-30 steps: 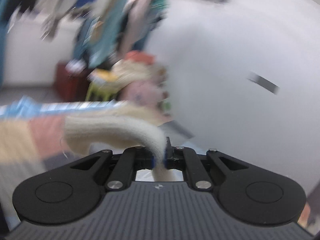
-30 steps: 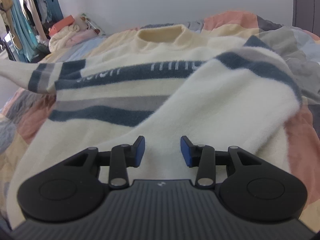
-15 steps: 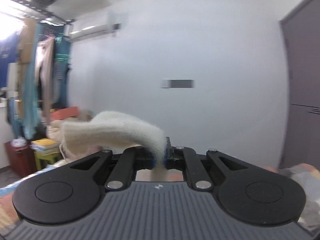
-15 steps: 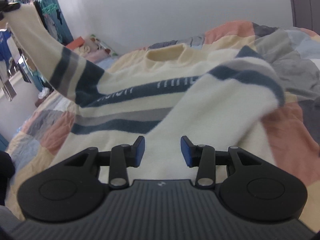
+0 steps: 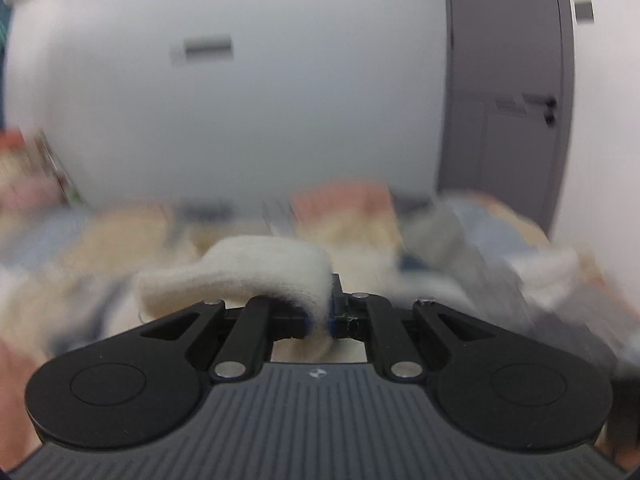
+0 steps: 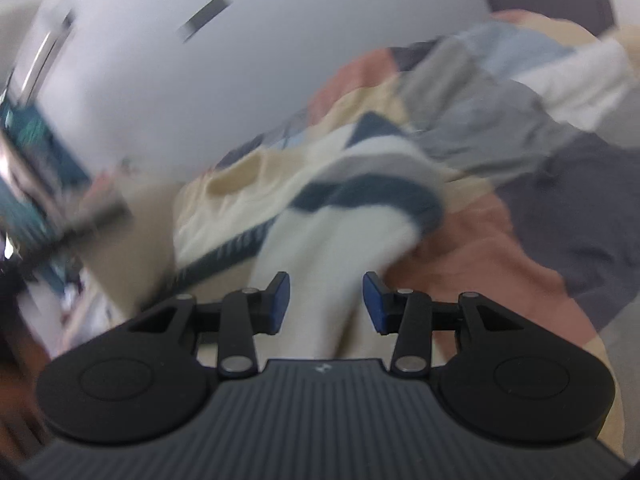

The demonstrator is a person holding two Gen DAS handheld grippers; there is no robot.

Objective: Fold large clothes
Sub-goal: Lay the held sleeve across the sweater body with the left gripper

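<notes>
Two grippers are in view, one per wrist camera. Clamped tight on the cream cuff [image 5: 240,276] of the one sweater, the left gripper [image 5: 328,316] has its jaws closed on the knit, the cuff arching leftward over its linkage. Jaws of the right gripper [image 6: 325,300] stand apart with nothing pinched; the sweater [image 6: 332,208], cream with navy and grey stripes, lies below on the patchwork quilt [image 6: 500,240], one sleeve folded across its body. Against a second ago, the left view has swung from hanging clothes, across the white wall [image 5: 240,112], to the grey door [image 5: 508,80] and the blurred bed, while the right view has rolled, tilting the bed.
</notes>
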